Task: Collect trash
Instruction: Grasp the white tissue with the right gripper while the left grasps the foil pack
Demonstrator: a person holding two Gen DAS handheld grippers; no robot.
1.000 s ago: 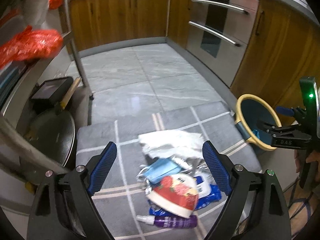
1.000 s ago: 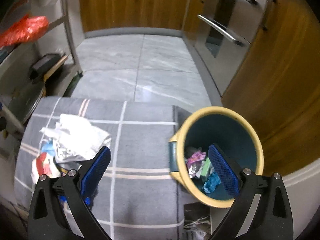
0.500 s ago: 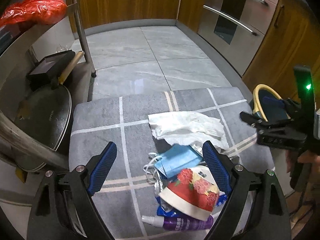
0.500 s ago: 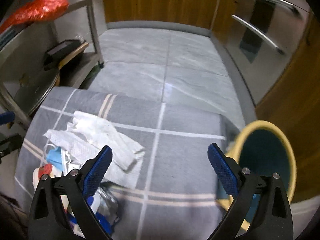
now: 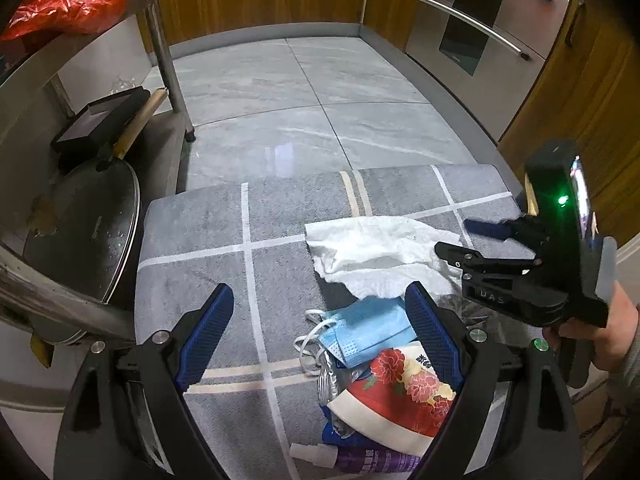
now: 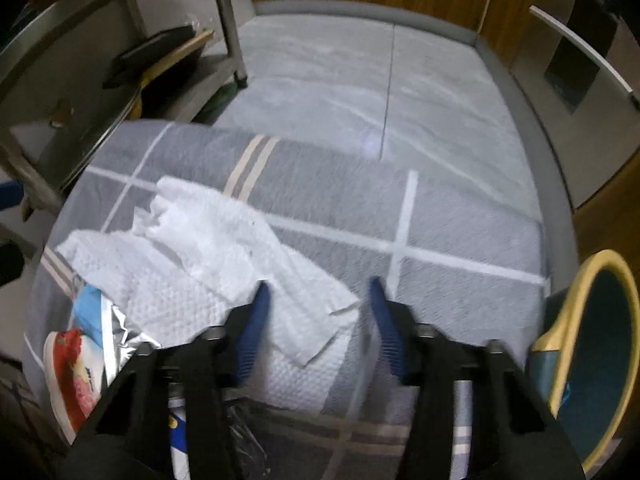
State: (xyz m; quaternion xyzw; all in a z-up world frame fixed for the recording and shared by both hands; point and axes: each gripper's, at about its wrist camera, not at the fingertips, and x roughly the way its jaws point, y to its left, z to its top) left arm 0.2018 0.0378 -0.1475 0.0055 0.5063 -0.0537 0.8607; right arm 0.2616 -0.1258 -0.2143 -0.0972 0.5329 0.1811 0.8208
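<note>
— Where is the trash sitting?

— I see it heaped on the grey checked mat (image 5: 224, 240), toward its near right corner. A crumpled white paper towel (image 5: 376, 256) lies on the far side of the heap, and just in front of it a blue face mask (image 5: 364, 332) rests partly under a red floral wrapper (image 5: 404, 396). A purple spray bottle (image 5: 360, 458) lies at the mat's near edge, touching the wrapper. Some silver foil (image 6: 116, 328) pokes out beside the mask.

— And my left gripper?

— My left gripper (image 5: 320, 332) hangs over the heap with its jaws spread wide; nothing is pressed between them.

— The right one?

— My right gripper (image 6: 316, 316) points down at the paper towel's right-hand end. Its jaws have just been closing, and a corner of the towel lies between them, yet a clear gap shows and the pads do not pinch it. The person's hand (image 5: 592, 340) holds it from the right.

— The bin?

— The yellow-rimmed bin (image 6: 576, 320) stands just off the mat's right edge.
</note>
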